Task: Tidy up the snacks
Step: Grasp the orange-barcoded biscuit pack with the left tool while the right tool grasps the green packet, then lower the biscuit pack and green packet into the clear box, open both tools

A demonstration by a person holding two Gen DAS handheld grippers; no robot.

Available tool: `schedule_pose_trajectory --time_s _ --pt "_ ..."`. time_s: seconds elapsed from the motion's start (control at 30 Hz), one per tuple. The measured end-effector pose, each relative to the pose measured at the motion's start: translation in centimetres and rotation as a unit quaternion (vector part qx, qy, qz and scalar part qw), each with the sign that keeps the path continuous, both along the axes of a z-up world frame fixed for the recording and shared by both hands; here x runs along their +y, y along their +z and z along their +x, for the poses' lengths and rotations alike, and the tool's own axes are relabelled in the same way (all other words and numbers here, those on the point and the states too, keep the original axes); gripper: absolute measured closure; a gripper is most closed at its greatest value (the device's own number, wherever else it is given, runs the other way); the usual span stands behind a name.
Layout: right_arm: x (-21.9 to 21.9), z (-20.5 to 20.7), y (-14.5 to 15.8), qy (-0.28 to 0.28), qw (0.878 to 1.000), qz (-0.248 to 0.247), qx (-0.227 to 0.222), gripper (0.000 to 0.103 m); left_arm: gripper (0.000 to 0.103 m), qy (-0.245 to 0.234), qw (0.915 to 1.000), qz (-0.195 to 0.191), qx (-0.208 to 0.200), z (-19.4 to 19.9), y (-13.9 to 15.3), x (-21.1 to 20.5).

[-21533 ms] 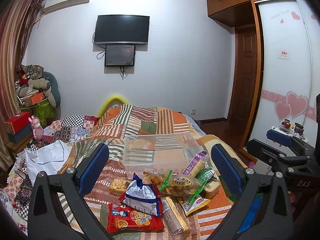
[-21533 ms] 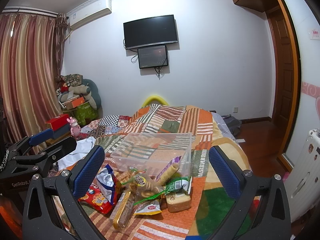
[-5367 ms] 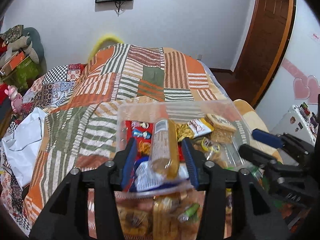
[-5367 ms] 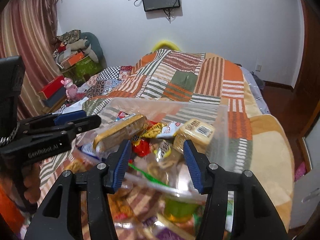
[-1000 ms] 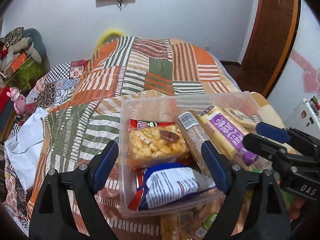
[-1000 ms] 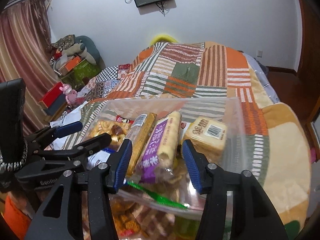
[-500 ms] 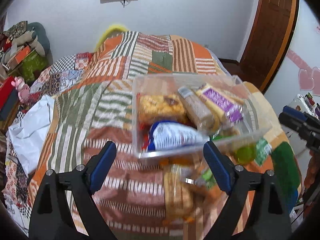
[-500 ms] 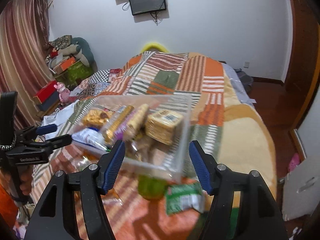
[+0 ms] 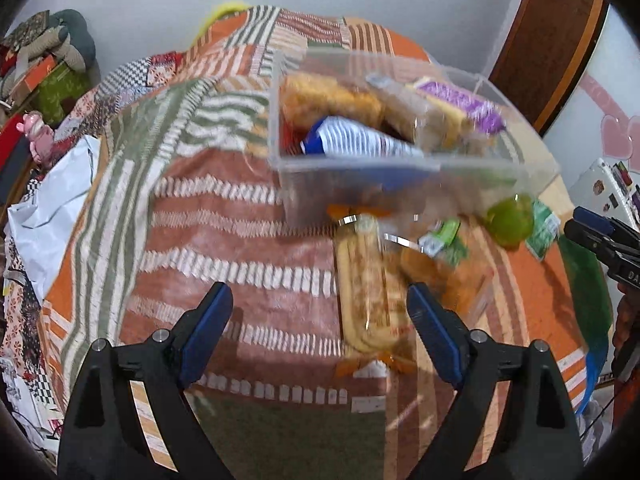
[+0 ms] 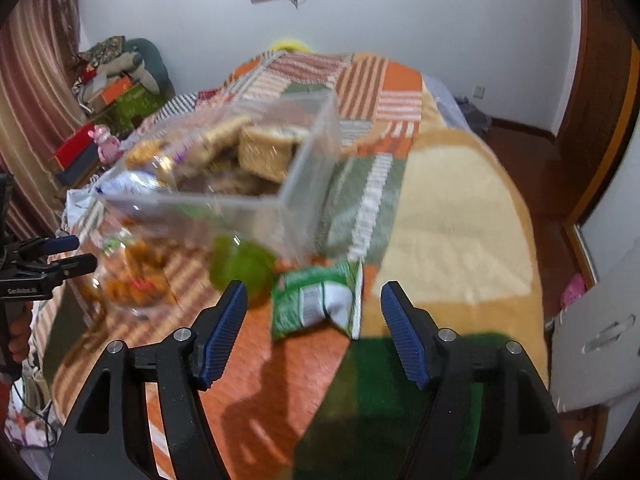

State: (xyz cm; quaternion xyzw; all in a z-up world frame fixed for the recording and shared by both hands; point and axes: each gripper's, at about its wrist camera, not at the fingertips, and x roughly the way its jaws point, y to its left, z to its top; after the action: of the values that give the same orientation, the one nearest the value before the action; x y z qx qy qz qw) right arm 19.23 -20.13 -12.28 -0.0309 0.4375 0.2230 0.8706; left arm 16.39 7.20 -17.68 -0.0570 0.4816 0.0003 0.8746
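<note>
Just ahead of left claw (image 9: 316, 300), off toward its right finger: biscuit pack (image 9: 366, 292), flat on bed (image 9: 240, 240), untouched. Farther beyond the tips: bin (image 9: 360, 168), already loaded with several packs. Hung right over that bin a second ago; now drawn back and lower, aimed at the leftovers in front of it. Jaws wide apart, nothing between them. Same story on right claw (image 10: 313, 292): stood low over a purple pack inside the bin a second ago, now clear of the bin and facing green pack (image 10: 320, 300), lying just ahead and centred on the gap, with a round green item (image 10: 240, 264) beyond the left finger, hard against the bin wall. Jaws opening, pads pressing on nothing. Reads as one drop finished and the next pickup begun on both sides. Task well along but not done: at least these few snacks, plus a blurred orange bag, left outside the bin. Heavy blur in both views, so exact lie of packs uncertain.
</note>
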Motion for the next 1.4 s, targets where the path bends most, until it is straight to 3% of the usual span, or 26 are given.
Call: schedule_pose_trajectory --time_s 0.3,0.53,0.6,0.67,0.7,0.77,0.87,1.1,1.4 --pt "0.1 0.9 -1.6 -0.003 1.000 -0.004 0.029 0.037 0.014 -0.012 0.9997 0.002 0.021 1.8 -2.5 -1.7" --pt "1.0 1.3 -3.0 0.004 0.999 -0.013 0.042 0.036 0.015 -0.012 0.9997 0.019 0.006 3.2 -3.0 -2.6" --pt "0.9 1.2 -3.0 0.003 0.999 -0.013 0.040 0.039 0.020 -0.011 0.9998 0.019 0.000 3.2 -3.0 -2.6" --pt "0.7 1.0 -2.9 -0.002 0.999 -0.006 0.039 0.051 0.035 -0.012 0.9997 0.018 -0.006 2.8 -2.9 -2.8" --pt "0.4 0.9 -2.8 -0.005 0.999 -0.002 0.040 0.054 0.038 -0.017 0.9997 0.018 -0.007 2.7 -2.8 -2.9" --pt "0.0 0.7 -2.6 -0.006 0.999 0.008 0.038 0.060 0.056 -0.026 0.9992 0.028 -0.010 2.3 -2.6 -3.3" --pt "-0.3 0.0 -2.0 -0.007 0.999 0.015 0.027 0.068 0.067 -0.038 0.9985 0.038 -0.012 1.7 -2.3 -3.8" --pt "-0.9 -1.3 -0.6 -0.004 1.000 0.029 0.011 0.078 0.068 -0.021 0.9991 0.032 -0.020 -0.3 -1.1 -2.9" --pt "-1.4 -1.6 1.1 -0.004 0.999 0.042 -0.012 0.079 0.068 -0.006 0.9976 0.027 -0.064 -2.8 2.9 -1.9"
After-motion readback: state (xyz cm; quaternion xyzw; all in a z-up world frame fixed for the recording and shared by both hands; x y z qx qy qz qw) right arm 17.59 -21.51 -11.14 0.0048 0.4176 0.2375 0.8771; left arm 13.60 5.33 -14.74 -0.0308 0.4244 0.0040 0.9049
